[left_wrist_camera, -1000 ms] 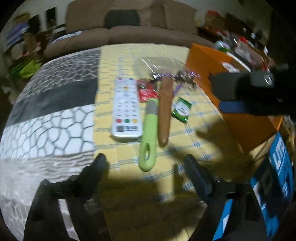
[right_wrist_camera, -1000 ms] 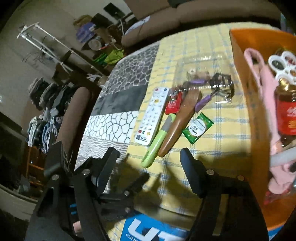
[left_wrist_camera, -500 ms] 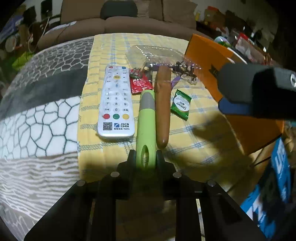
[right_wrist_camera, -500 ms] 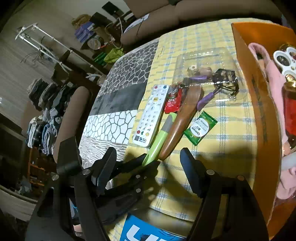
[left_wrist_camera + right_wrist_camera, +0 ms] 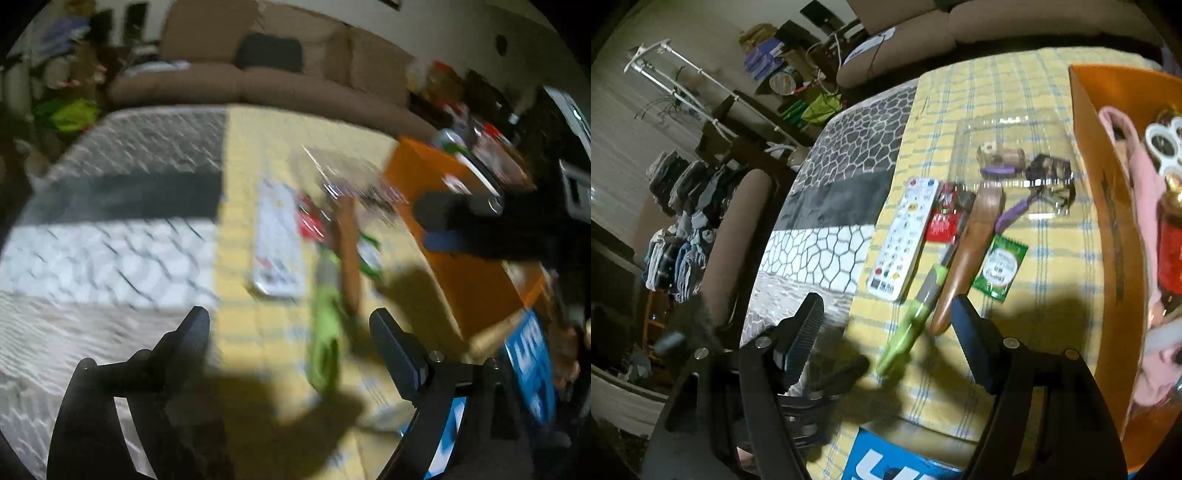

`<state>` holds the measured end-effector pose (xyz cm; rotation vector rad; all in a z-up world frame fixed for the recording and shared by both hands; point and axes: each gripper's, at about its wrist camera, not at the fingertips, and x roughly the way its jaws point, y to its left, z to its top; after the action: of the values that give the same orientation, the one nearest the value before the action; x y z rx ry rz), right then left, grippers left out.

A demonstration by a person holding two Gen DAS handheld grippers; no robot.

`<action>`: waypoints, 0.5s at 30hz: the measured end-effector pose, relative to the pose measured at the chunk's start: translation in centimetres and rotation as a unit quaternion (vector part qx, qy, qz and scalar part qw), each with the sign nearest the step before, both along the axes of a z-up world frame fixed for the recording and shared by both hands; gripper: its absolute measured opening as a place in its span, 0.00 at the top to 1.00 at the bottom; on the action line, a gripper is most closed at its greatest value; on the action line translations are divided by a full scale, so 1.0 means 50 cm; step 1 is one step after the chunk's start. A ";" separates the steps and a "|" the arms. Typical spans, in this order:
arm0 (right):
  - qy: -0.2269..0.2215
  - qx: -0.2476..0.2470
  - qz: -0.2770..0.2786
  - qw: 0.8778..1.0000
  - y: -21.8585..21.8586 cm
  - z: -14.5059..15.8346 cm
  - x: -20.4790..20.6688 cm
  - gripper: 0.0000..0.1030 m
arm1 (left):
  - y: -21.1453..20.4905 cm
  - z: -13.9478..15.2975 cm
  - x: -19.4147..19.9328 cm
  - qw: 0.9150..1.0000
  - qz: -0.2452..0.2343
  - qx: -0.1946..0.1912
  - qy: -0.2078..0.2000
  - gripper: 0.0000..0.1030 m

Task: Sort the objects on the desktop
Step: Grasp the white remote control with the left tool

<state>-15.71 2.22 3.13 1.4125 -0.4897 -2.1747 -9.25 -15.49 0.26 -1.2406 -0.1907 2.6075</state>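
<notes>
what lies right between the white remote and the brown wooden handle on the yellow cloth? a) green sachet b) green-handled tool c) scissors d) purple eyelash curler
b: in the right wrist view the green-handled tool lies between the white remote and the brown wooden handle.

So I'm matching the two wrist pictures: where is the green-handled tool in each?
Left wrist: green-handled tool, blurred, low centre, between the open fingers.
Right wrist: green-handled tool, centre, left of the right finger.
Shared landmark: the white remote, just left of it.
</notes>
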 end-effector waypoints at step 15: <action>-0.006 -0.001 -0.002 1.000 -0.013 -0.006 -0.054 0.30 | 0.066 -0.091 -0.143 0.996 -0.019 -0.071 -0.050 0.55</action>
<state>-18.43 1.58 2.80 1.4267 -0.4986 -2.1689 -16.40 -12.20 -4.28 -1.4086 0.0009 2.5659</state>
